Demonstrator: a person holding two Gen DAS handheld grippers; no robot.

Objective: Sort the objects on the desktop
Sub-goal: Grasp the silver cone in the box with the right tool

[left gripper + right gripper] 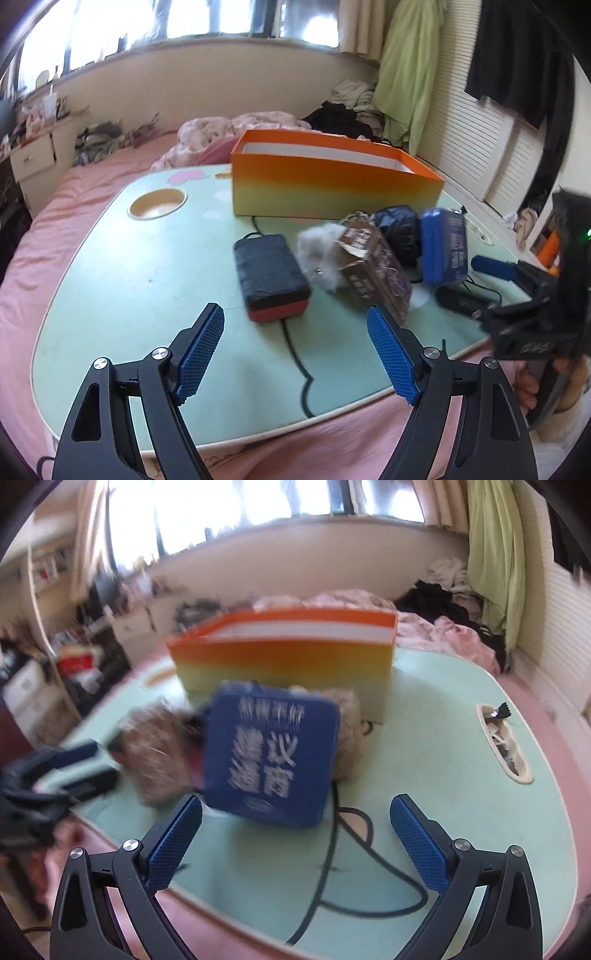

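- Our left hand-held gripper (pixel 295 354) hangs over the near edge of the pale green surface (pixel 122 273), its blue pads spread wide with nothing between them.
- Just beyond it lies a black block with a red base (pixel 271 271), near the middle of the surface.
- To the right of the block sit a grey fluffy thing (pixel 321 243), a brown carton (pixel 373 266), a black bag (pixel 399 225) and a blue case (pixel 443 247), all crowded together.
- The orange-and-yellow box (pixel 332 177) stands open at the far side.
- Our right hand-held gripper (pixel 295 845) is also spread and empty; in its own view the blue case (pixel 273 753) stands just ahead of its pads, blurred.
- A black cable (pixel 332 867) trails across the near surface, and a slot in the right edge (pixel 517 771) holds small bits.
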